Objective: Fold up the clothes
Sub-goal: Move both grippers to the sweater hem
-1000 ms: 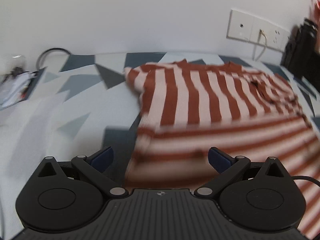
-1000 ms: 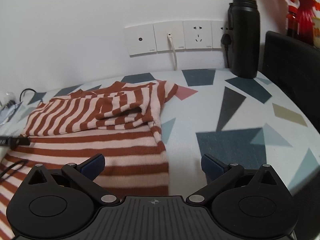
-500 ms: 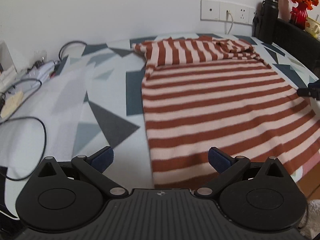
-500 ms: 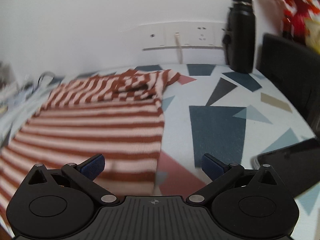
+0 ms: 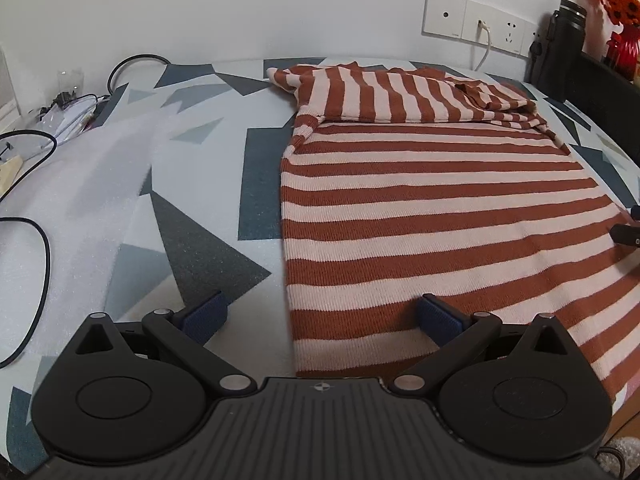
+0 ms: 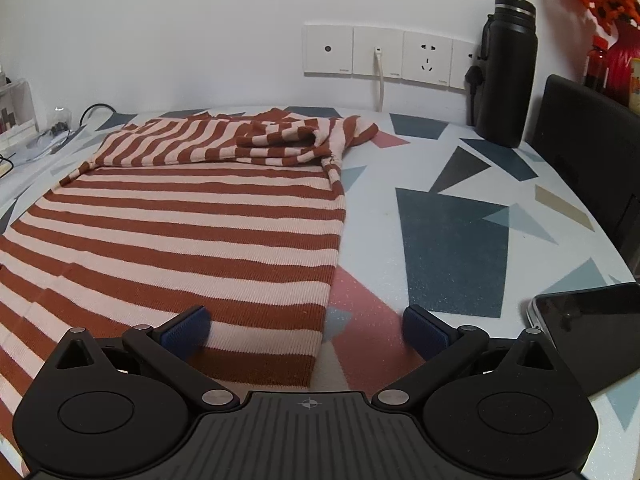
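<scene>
Since a second ago both grippers have drawn back from the far end of the sweater toward its near hem, so much more of the striped body now shows in each view. Table (image 5: 208,216), covered in a grey, blue and pink triangle print, fills both views. Sweater (image 5: 420,208) lies flat on it, rust and pale pink stripes, sleeves folded across the top end near the wall; its left edge runs straight down the left wrist view, its right edge down the right wrist view (image 6: 336,240). Left gripper (image 5: 322,316) low over the near left corner of the sweater, fingers wide apart, one on bare table, the other over the fabric, nothing between them. Right gripper (image 6: 306,328) low over the near right corner, fingers likewise wide apart, one over the fabric, the other over table. Black bottle (image 6: 506,68) upright at the wall, well right of the sweater. Phone (image 6: 588,332) face up on the table, just right of the right gripper. Black cables (image 5: 28,216) loop at the table's far left. Wall sockets (image 6: 392,54) behind, one with a white cord plugged in.
</scene>
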`<state>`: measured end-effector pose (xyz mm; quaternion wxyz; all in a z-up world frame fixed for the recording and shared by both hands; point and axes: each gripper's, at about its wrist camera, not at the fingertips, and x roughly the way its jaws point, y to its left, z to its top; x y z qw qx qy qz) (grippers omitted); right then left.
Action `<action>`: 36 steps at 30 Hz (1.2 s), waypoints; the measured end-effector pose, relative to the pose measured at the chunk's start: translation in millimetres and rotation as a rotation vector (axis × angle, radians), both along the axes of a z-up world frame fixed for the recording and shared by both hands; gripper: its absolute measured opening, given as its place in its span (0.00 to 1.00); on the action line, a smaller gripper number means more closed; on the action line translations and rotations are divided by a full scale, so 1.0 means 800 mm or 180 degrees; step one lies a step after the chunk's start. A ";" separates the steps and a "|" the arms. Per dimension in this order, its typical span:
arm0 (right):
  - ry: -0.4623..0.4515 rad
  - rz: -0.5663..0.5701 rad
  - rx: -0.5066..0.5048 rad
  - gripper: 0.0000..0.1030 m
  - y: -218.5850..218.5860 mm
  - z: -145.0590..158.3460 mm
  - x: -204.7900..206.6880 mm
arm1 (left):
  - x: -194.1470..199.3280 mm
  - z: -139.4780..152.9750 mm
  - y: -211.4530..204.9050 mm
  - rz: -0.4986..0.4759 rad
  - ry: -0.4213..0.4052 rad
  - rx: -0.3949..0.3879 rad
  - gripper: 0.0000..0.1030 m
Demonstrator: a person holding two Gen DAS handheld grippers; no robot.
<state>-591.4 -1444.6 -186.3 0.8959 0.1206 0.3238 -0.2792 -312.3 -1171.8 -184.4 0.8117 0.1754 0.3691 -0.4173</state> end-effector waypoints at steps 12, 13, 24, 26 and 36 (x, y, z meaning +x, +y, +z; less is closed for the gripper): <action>0.0059 0.0039 0.0043 0.99 -0.001 0.001 0.002 | -0.009 -0.003 0.016 -0.0111 -0.0096 -0.0134 1.00; 0.0092 0.0062 0.0074 0.99 -0.002 0.003 0.003 | -0.010 -0.002 0.018 -0.0153 -0.0066 -0.0093 1.00; 0.0253 0.0455 0.0213 0.91 0.033 0.014 -0.038 | -0.038 0.004 0.048 -0.0402 -0.0012 -0.0082 0.82; 0.0237 0.0436 0.0240 0.86 0.034 0.017 -0.046 | -0.040 0.006 0.045 -0.0432 -0.0023 -0.0109 0.78; 0.0193 0.0392 0.0265 0.66 0.040 0.021 -0.048 | -0.032 0.016 0.040 -0.0415 0.0177 -0.0032 0.43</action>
